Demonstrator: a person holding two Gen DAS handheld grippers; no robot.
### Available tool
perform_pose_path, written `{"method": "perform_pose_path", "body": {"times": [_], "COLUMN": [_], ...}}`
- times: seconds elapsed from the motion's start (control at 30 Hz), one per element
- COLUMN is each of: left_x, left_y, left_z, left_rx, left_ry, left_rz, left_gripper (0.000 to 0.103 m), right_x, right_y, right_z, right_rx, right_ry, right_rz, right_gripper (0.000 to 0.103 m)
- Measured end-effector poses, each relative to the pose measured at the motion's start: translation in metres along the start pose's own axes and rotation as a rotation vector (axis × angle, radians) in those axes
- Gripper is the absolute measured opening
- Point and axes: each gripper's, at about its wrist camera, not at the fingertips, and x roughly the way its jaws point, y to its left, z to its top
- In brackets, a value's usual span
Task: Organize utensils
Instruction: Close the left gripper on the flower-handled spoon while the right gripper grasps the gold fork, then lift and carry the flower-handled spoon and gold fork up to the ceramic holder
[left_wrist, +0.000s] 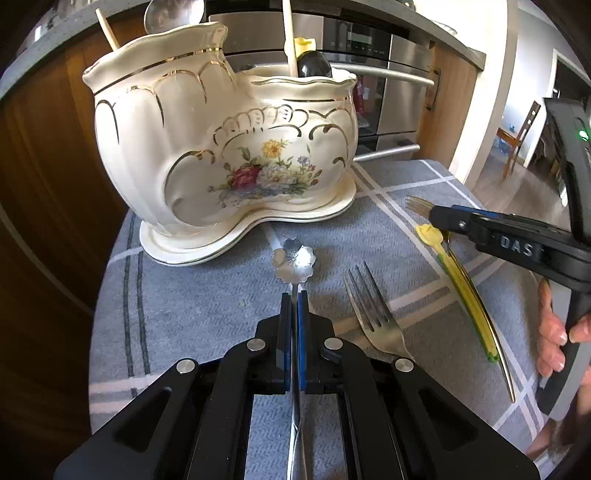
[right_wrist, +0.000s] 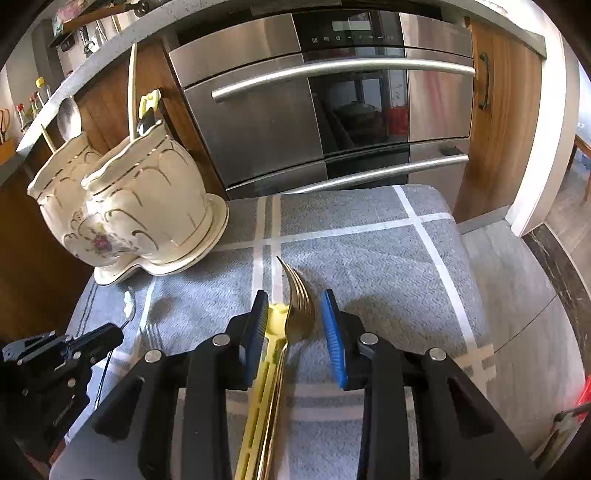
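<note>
A: What's the setting?

B: A kitchen. A stainless oven (right_wrist: 317, 107) sits in wooden cabinets at the far side, and in front of it stands a table (right_wrist: 369, 251) under a grey cloth with white stripes.

A: Biggest thing on it?

B: A cream ceramic utensil holder (left_wrist: 221, 155) with gold trim and painted flowers, on a matching tray, at the far left of the table. A ladle and wooden sticks stand in its taller left part; a stick and a dark handle with a yellow tip stand in the lower right part.

A: And the grippers?

B: The left gripper (left_wrist: 294, 314) has its blue pads pressed together on the thin stem of a flower-shaped spoon (left_wrist: 294, 260), whose bowl lies just near of the holder's tray. The right gripper (right_wrist: 297, 332) is spread wide, its pads on either side of a gold fork (right_wrist: 297, 299) and a yellow utensil (right_wrist: 275, 321) that lie touching side by side on the right. It grips neither.

A: Anything else?

B: A silver fork (left_wrist: 373, 314) lies on the cloth between the spoon and that pair, tines pointing far.
</note>
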Motion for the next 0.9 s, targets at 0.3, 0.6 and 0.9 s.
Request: {"method": "perform_pose_path", "body": {"times": [0.3, 0.6, 0.9], "left_x": [-0.008, -0.034, -0.060], "left_y": [0.006, 0.016, 0.028], "left_z": [0.001, 0.004, 0.005], "left_rx": [-0.001, -0.032, -0.065], "left_ry": [-0.024, -0.098, -0.162], "left_rz": [-0.002, -0.043, -0.086], "left_gripper": [0.003, 0.003, 0.003], "right_x": [0.001, -0.035, -0.074], "right_y": [-0.003, -0.003, 0.005], "right_z": [0.005, 0.008, 0.013], "right_rx": [0.042, 0.041, 0.007], "right_ry": [-0.005, -0.107, -0.242], "right_rz": [0.002, 0.019, 0.031], "right_gripper": [0.004, 0.004, 0.003]}}
